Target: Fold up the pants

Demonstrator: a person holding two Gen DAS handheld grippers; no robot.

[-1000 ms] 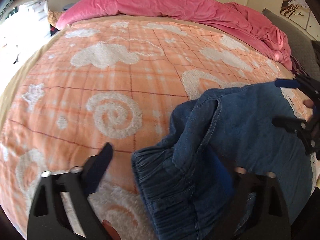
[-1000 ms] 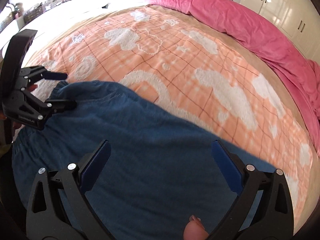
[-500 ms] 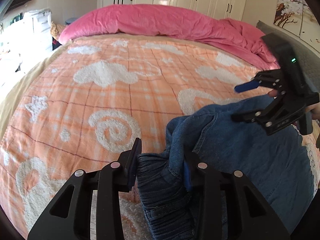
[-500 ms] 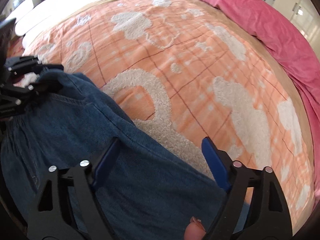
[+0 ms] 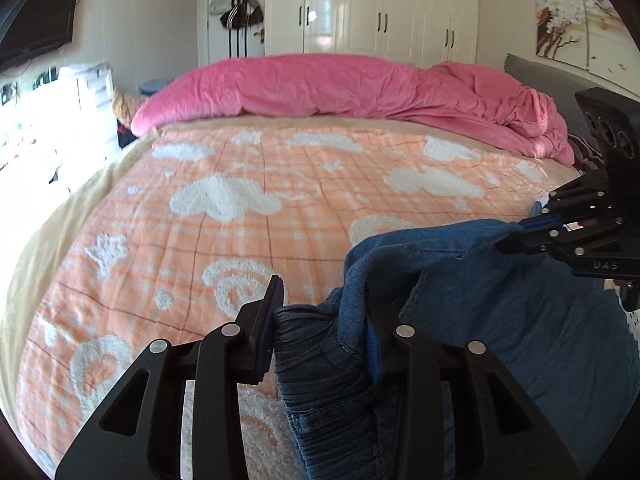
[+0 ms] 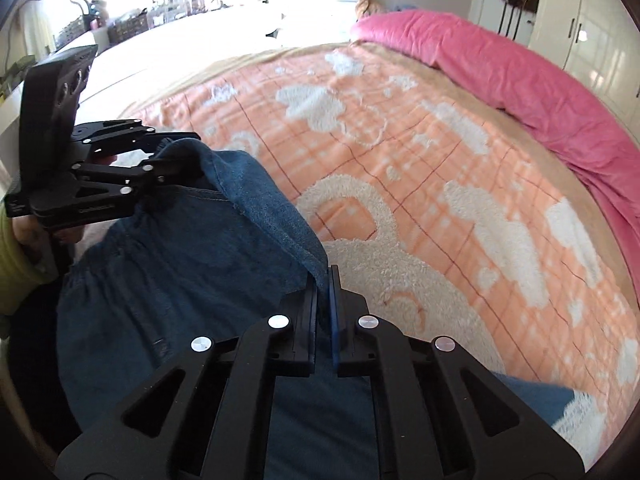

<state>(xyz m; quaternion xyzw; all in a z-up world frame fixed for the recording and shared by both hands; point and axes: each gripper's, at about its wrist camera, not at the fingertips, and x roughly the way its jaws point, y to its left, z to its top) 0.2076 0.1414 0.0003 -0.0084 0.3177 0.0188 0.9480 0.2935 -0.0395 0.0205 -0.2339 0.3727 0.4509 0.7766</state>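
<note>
Blue denim pants (image 5: 520,320) lie at the near edge of the bed, on an orange blanket (image 5: 260,240) with white patterns. My left gripper (image 5: 324,332) is shut on the gathered elastic waistband at the pants' left corner. My right gripper (image 6: 323,300) is shut on the pants' (image 6: 192,280) top edge further along and lifts it into a ridge. In the left wrist view the right gripper (image 5: 532,224) shows at the right, pinching denim. In the right wrist view the left gripper (image 6: 180,160) shows at the left, pinching the corner.
A rolled pink duvet (image 5: 340,84) lies across the far end of the bed. White wardrobes (image 5: 380,8) stand behind it. A grey headboard (image 5: 536,76) is at the right. A bright cluttered shelf (image 6: 140,20) runs along the left side of the room.
Both grippers have closed on the pants: the left on the waistband corner first, then the right on the top edge. Both have lifted the denim edge off the blanket.
</note>
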